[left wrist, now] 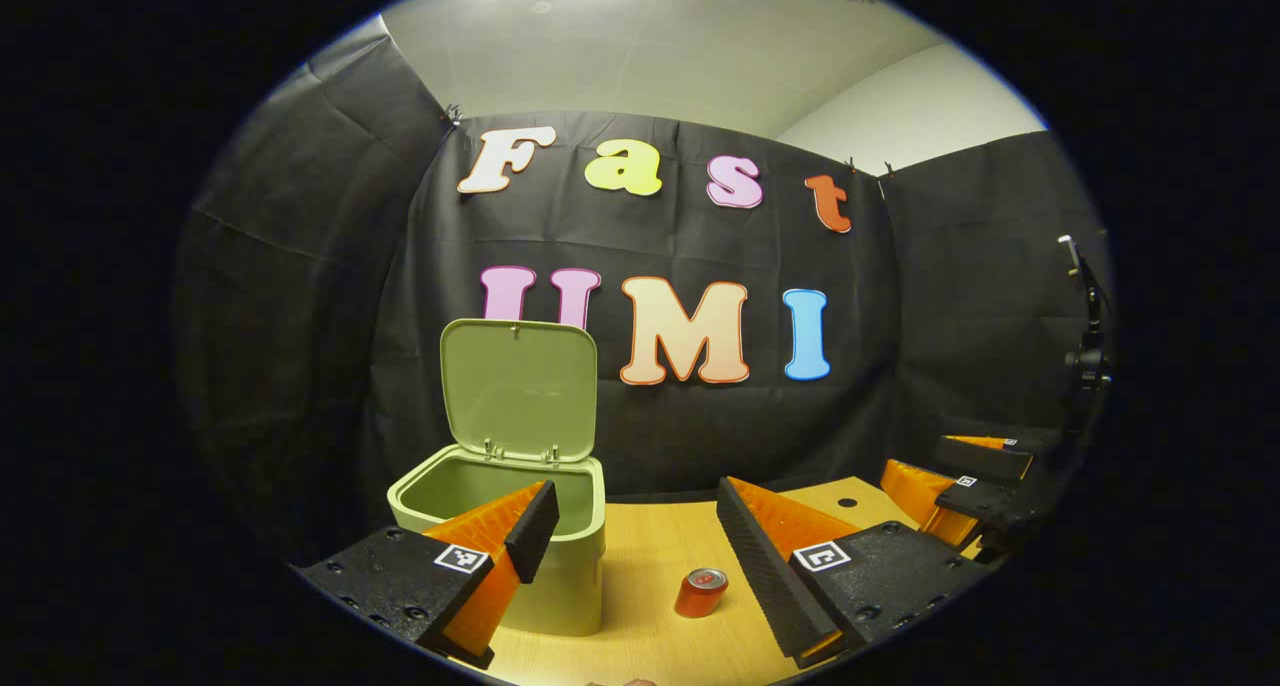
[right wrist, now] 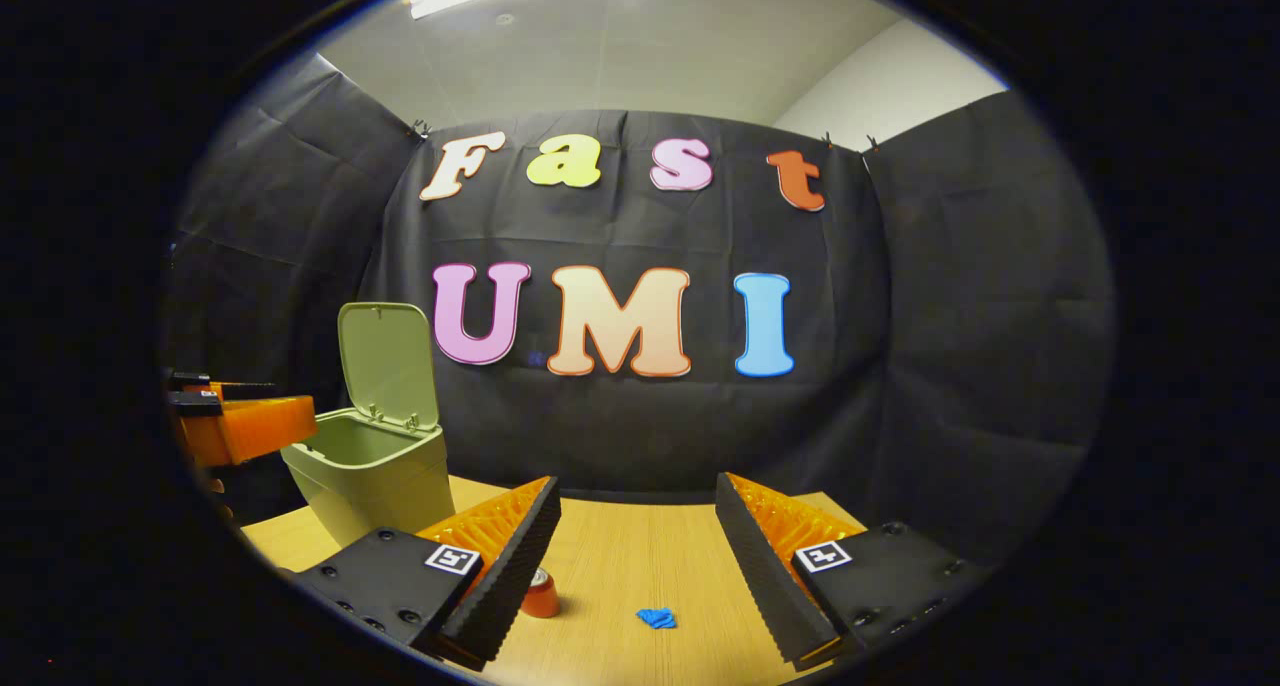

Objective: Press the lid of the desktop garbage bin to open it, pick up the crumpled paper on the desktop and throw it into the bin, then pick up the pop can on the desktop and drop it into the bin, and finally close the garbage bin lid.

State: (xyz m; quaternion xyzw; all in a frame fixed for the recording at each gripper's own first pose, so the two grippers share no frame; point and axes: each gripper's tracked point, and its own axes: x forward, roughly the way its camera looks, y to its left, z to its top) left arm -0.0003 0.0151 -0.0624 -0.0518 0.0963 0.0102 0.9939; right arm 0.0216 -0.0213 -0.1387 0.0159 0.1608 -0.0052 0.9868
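The green bin (left wrist: 560,566) stands on the wooden table (left wrist: 650,556) with its lid (left wrist: 520,391) swung up and open. My left gripper (left wrist: 632,506) is open and holds nothing; its left finger overlaps the bin's front rim in the left gripper view. A red pop can (left wrist: 700,593) sits on the table just right of the bin, below the gap between the fingers. In the right gripper view my right gripper (right wrist: 635,496) is open and holds nothing. The blue crumpled paper (right wrist: 657,618) lies on the table below its gap, and the can (right wrist: 542,596) peeks out beside its left finger.
The other gripper (left wrist: 960,486) hovers at the table's right end, and the left one (right wrist: 240,421) shows beside the bin (right wrist: 375,476) and its lid (right wrist: 388,366). A black stand (left wrist: 1085,346) rises at the far right. Black cloth walls close the table's back.
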